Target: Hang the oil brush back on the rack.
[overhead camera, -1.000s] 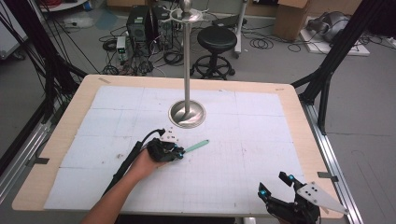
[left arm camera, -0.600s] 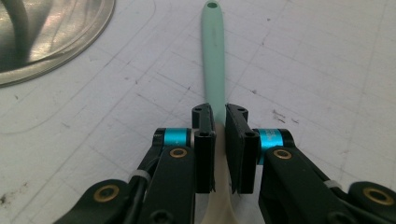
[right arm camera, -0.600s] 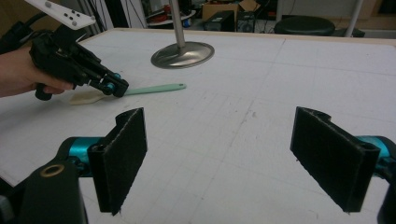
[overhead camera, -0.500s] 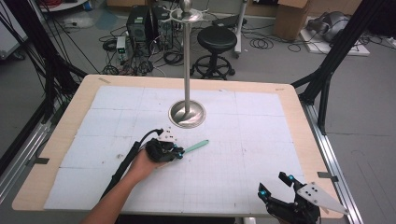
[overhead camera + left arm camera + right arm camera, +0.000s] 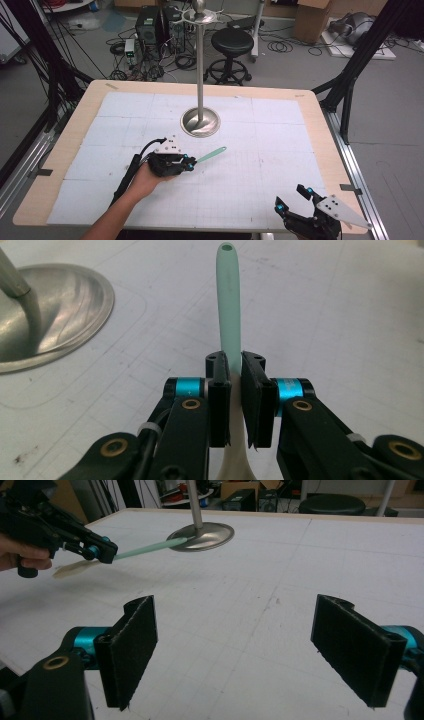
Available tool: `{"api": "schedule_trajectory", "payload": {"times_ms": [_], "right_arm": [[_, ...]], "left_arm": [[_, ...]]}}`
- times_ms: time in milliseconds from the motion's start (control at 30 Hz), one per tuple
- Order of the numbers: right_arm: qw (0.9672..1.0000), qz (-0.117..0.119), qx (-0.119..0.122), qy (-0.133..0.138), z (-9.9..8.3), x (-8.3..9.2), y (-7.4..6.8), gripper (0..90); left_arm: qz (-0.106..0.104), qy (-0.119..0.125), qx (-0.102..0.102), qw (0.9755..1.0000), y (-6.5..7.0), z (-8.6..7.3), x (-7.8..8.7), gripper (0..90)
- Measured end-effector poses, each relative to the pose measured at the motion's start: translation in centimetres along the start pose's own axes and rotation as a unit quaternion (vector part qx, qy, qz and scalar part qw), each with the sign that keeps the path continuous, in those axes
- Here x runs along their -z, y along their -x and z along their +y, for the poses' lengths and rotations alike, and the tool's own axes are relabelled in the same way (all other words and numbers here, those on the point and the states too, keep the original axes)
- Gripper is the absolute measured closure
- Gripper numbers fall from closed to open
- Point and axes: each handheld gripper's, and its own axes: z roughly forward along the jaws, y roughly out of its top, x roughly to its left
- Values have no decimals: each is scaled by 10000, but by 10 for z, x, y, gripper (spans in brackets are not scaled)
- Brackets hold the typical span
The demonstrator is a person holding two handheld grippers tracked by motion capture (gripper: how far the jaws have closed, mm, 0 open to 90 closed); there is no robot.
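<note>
Tabletop (image 5: 280, 150) in the high view is a pale gridded mat on a wooden board; behind it stand a black stool (image 5: 233, 42), cables and computer cases on a grey floor. The left gripper (image 5: 189, 163) pinches a mint-green spatula (image 5: 212, 153), whose handle points toward the far right. The metal stand (image 5: 200, 121) rises just beyond it. The right gripper (image 5: 295, 197) sits at the near edge, jaws spread.

Left gripper view: both pads clamp the spatula (image 5: 229, 315) where handle meets cream blade; the stand base (image 5: 55, 315) lies left.

Right gripper view: jaws stand wide apart over bare mat; the left gripper (image 5: 102, 550) holds the spatula (image 5: 150, 547) above the surface, tip before the stand base (image 5: 202, 534).
</note>
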Motion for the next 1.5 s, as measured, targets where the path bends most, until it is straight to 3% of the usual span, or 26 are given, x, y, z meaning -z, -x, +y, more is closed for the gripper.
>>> {"api": "schedule_trajectory", "payload": {"times_ms": [233,500,600,633,733,767,800,867,933,967,1033,1100,1200,1233,1267,1300,1333,1367,1400,1433,1500], "right_arm": [[9996,253,89,-45,0,-5,-3,175],[9974,696,161,80,3,-10,-9,175],[9951,964,118,165,6,-15,-11,176],[9927,1174,138,229,9,-19,-14,176],[9884,1471,106,356,15,-24,-18,175],[9869,1562,126,377,17,-25,-19,175],[9869,1562,126,377,17,-25,-19,175],[9833,1768,152,408,22,-28,-23,175],[9768,2087,289,397,28,-32,-28,175],[9768,2087,289,397,28,-32,-28,175],[9700,2368,417,345,33,-40,-34,204],[9694,2400,403,315,33,-41,-35,220],[9617,2693,474,176,38,-53,-43,261],[9551,2910,535,141,41,-60,-48,313],[9551,2910,535,141,41,-60,-48,313],[9492,3089,572,159,42,-66,-52,350],[9465,3173,572,141,43,-68,-54,375],[9465,3173,572,141,43,-68,-54,375],[9418,3292,659,154,45,-73,-56,414],[9418,3292,659,154,45,-73,-56,414],[9380,3393,702,129,46,-77,-58,454]], "left_arm": [[-437,494,-53,9978,19,6,17,819],[-894,951,-125,9914,39,7,37,819],[-995,1078,-144,9891,44,5,43,818],[-1025,1129,-176,9882,45,4,46,818],[-1051,1205,-187,9870,46,4,49,818],[-1114,1304,-152,9851,47,3,52,818],[-1114,1304,-152,9851,47,3,52,818],[-1161,1390,-129,9834,49,2,54,818],[-1206,1425,-136,9823,50,2,56,818],[-1213,1434,-158,9821,51,2,56,818],[-1247,1467,-169,9811,52,2,58,818],[-1270,1494,-162,9804,52,1,59,818],[-1311,1551,-153,9790,54,1,61,818],[-1351,1570,-152,9782,55,1,61,818],[-1372,1577,-146,9778,55,0,62,818],[-1386,1599,-144,9772,56,0,62,818],[-1408,1597,-172,9769,56,0,62,818],[-1423,1616,-152,9764,56,-1,62,818],[-1463,1638,-151,9755,57,-2,62,818],[-1497,1642,-166,9748,56,-2,62,818],[-1544,1659,-155,9739,56,-4,62,817]]}}
